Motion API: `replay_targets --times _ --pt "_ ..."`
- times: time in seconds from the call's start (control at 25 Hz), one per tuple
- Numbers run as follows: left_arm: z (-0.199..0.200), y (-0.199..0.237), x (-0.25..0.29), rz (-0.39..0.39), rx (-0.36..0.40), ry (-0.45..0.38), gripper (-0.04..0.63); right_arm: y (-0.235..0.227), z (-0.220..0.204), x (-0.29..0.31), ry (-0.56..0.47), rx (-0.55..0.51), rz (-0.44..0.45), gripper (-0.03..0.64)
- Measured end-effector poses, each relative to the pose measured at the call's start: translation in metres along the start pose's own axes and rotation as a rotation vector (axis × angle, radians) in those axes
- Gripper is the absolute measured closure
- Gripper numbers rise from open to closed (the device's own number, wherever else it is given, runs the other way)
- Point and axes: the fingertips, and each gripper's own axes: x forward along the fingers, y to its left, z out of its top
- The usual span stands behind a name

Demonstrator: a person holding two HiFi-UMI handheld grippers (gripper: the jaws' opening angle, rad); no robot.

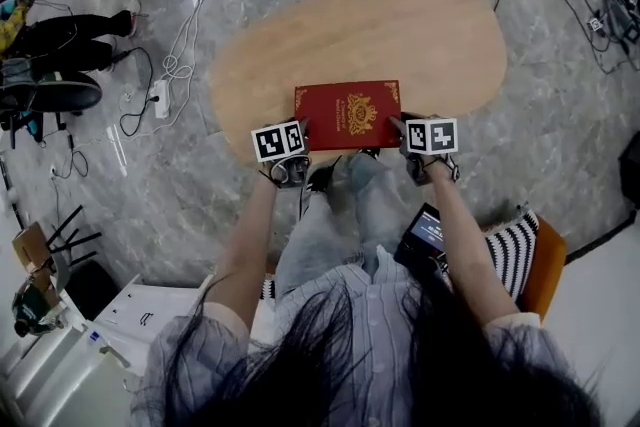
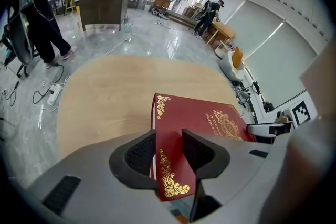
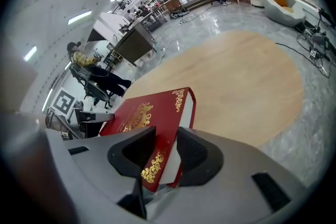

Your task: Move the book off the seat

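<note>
A red book (image 1: 348,115) with gold ornament lies flat between both grippers, over the near edge of an oval wooden table (image 1: 430,25). My left gripper (image 1: 303,128) is shut on the book's near left corner. In the left gripper view the gripper (image 2: 169,136) has one jaw on each side of the book (image 2: 205,123). My right gripper (image 1: 397,127) is shut on the near right corner. There, in the right gripper view, the gripper (image 3: 165,136) grips the book (image 3: 152,113) across cover and pages. Whether the book touches the table I cannot tell.
Cables and a power strip (image 1: 160,97) run over the grey marble floor left of the table. A striped cushion (image 1: 515,250) lies on an orange seat at the lower right, a dark screen (image 1: 425,233) beside it. A person in black (image 1: 70,40) is at the far left.
</note>
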Motion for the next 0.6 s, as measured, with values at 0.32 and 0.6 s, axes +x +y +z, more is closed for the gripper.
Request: replay_targets --times 0.32,0.6 --pt "-0.024 0.020 0.032 0.036 -0.003 0.114 0.433 -0.018 -0.024 0.034 0.087 0.036 -0.012 0.480" --pt "-0.031 0.008 0.042 0.099 0.349 0.174 0.545 -0.028 -0.027 0.042 0.095 -0.011 -0.057 0.561"
